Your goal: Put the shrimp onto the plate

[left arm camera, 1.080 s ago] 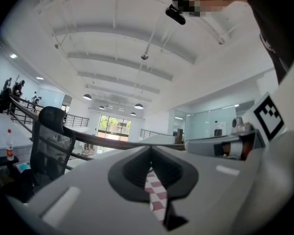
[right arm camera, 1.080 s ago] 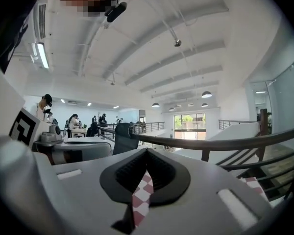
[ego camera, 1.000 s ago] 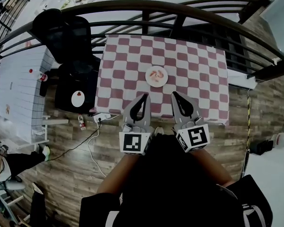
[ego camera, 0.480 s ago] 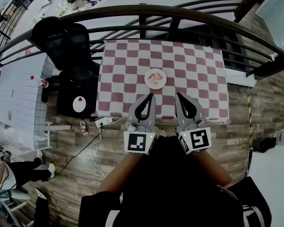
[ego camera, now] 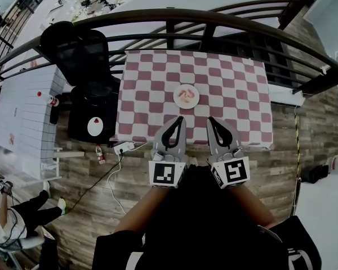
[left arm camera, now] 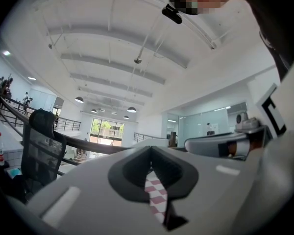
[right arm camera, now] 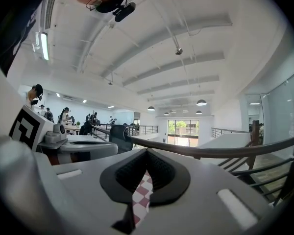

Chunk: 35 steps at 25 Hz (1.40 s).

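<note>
Shrimp (ego camera: 185,94) on plate (ego camera: 187,106), beyond closed left claw (ego camera: 181,118) and right claw (ego camera: 209,119).

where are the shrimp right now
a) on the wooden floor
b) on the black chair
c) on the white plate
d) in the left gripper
c: in the head view the pink shrimp lie on the white plate on the checkered table, while the left gripper and the right gripper are both shut with nothing between their jaws, near the table's near edge.
</note>
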Each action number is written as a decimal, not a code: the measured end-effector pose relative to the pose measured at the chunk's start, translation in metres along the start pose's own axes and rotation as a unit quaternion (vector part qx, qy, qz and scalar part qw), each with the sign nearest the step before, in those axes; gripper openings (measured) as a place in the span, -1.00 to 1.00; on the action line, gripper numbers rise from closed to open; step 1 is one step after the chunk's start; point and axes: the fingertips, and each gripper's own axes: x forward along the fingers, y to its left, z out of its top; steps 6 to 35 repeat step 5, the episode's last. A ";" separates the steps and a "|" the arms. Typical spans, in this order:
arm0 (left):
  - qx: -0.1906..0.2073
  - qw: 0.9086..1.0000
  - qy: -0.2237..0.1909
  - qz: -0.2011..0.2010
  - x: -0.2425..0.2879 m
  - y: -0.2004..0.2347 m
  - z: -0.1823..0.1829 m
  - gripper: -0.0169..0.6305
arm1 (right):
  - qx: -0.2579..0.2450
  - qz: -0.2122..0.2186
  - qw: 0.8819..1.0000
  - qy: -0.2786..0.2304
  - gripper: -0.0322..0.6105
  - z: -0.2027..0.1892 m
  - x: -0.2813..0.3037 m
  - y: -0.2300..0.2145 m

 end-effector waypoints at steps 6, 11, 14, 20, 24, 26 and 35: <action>0.009 1.000 -0.006 -0.002 -0.006 0.000 0.005 -0.92 | 0.002 -0.003 1.000 -0.001 -0.91 0.002 -0.003 0.009; 0.009 1.000 -0.006 -0.002 -0.006 0.000 0.005 -0.92 | 0.002 -0.003 1.000 -0.001 -0.91 0.002 -0.003 0.009; 0.009 1.000 -0.006 -0.002 -0.006 0.000 0.005 -0.92 | 0.002 -0.003 1.000 -0.001 -0.91 0.002 -0.003 0.009; 0.009 1.000 -0.006 -0.002 -0.006 0.000 0.005 -0.92 | 0.002 -0.003 1.000 -0.001 -0.91 0.002 -0.003 0.009; 0.009 1.000 -0.006 -0.002 -0.006 0.000 0.005 -0.92 | 0.002 -0.003 1.000 -0.001 -0.91 0.002 -0.003 0.009; 0.009 1.000 -0.006 -0.002 -0.006 0.000 0.005 -0.92 | 0.002 -0.003 1.000 -0.001 -0.91 0.002 -0.003 0.009; 0.009 1.000 -0.006 -0.002 -0.006 0.000 0.005 -0.92 | 0.002 -0.003 1.000 -0.001 -0.91 0.002 -0.003 0.009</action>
